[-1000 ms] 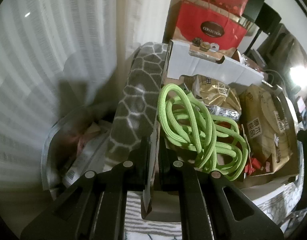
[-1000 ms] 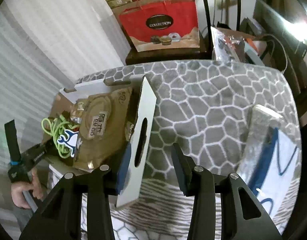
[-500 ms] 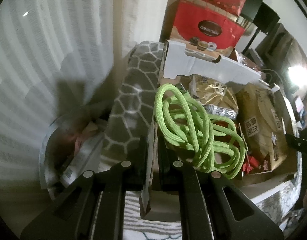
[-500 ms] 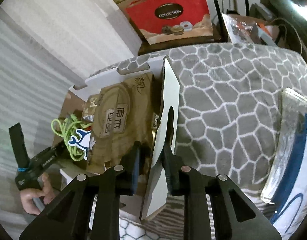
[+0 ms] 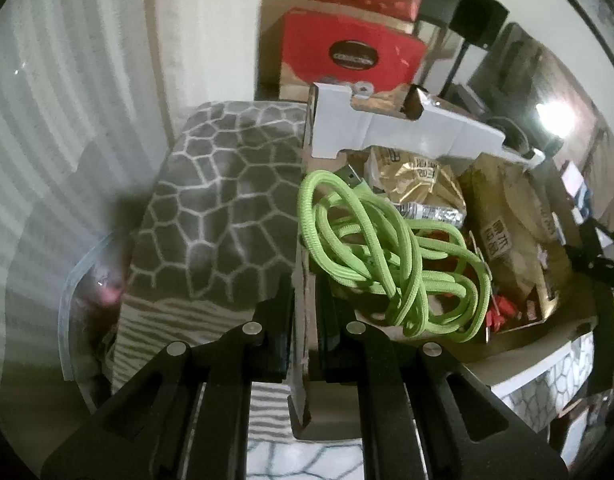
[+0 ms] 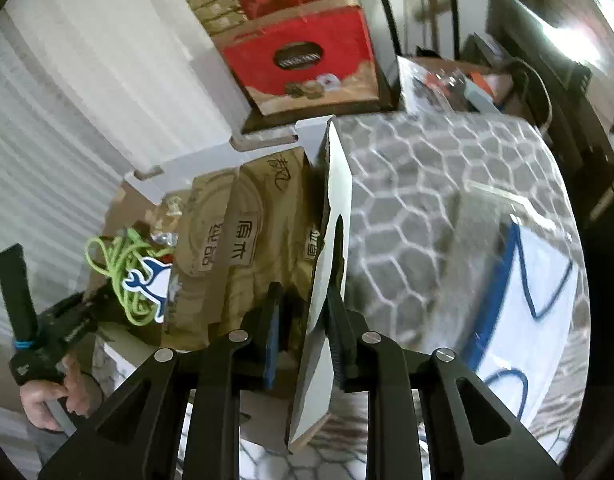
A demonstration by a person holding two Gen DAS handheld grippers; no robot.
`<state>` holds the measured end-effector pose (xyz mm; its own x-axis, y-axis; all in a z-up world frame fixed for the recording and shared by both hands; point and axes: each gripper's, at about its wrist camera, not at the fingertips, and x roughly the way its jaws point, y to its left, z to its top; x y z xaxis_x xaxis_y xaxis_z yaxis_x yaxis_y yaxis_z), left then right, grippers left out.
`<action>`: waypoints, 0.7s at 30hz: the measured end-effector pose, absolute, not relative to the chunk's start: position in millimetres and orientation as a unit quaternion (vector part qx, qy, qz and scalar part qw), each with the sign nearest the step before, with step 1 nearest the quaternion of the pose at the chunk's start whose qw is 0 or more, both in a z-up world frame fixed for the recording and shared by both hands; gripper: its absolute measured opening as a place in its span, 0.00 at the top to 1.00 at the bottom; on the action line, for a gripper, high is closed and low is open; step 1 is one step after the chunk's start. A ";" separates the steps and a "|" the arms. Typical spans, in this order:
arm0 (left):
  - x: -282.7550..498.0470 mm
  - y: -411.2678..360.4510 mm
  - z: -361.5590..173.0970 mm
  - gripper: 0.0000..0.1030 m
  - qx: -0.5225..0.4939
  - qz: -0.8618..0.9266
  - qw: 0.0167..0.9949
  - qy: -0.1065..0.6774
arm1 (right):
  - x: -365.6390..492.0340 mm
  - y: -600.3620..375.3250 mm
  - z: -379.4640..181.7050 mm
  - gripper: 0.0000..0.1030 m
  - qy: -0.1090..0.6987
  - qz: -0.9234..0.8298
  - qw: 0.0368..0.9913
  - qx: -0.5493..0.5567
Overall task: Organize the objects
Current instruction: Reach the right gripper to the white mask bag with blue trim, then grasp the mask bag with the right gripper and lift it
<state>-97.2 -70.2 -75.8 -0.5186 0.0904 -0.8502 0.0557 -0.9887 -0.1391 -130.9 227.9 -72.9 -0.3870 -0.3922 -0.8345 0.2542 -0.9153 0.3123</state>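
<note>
An open cardboard box [image 5: 407, 132] with white outer walls sits on a grey patterned cover. It holds a coiled lime-green cable [image 5: 371, 248], a gold snack bag [image 5: 419, 180] and brown paper bags [image 5: 507, 232]. My left gripper [image 5: 305, 300] is shut on the box's left wall [image 5: 305, 240]. In the right wrist view my right gripper [image 6: 305, 300] is shut on the box's right wall [image 6: 339, 184], just below its hand slot. The brown bags [image 6: 259, 240] and green cable [image 6: 123, 276] lie beyond it. A hand [image 6: 47, 400] holds the left gripper [image 6: 67, 320] at the far side.
The grey patterned cover [image 6: 427, 208] spreads to the right, with a white-and-blue bag [image 6: 539, 280] on it. Red gift boxes [image 6: 299, 56] are stacked behind the box. A clear plastic bin [image 5: 79, 280] and white curtains stand on the left.
My right gripper's jaws have closed on the box's right wall, which stood between open jaws before. Both grippers have shifted along with the box. The left grip is unchanged.
</note>
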 end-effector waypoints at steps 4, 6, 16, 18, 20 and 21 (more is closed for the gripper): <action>-93.4 -57.4 -78.3 0.92 -0.493 0.867 0.018 -0.066 | -124.1 245.6 -85.6 0.79 -0.081 -0.827 0.186 0.525; -92.5 -52.6 -80.1 0.92 -0.496 0.866 0.019 -0.064 | -122.3 250.9 -88.5 0.79 -0.088 -0.826 0.185 0.525; -89.5 -43.2 -90.7 0.91 -0.500 0.863 0.021 -0.063 | -111.1 270.8 -74.2 0.55 -0.091 -0.839 0.179 0.506; -88.5 -44.9 -92.8 0.91 -0.500 0.863 0.022 -0.067 | -103.4 282.0 -64.2 0.47 -0.085 -0.851 0.161 0.493; -88.6 -46.4 -94.1 0.91 -0.500 0.862 0.022 -0.073 | -97.5 298.8 -56.9 0.44 -0.078 -0.862 0.131 0.482; -88.9 -47.0 -94.9 0.91 -0.500 0.862 0.023 -0.075 | -95.7 306.3 -56.0 0.44 -0.074 -0.866 0.115 0.482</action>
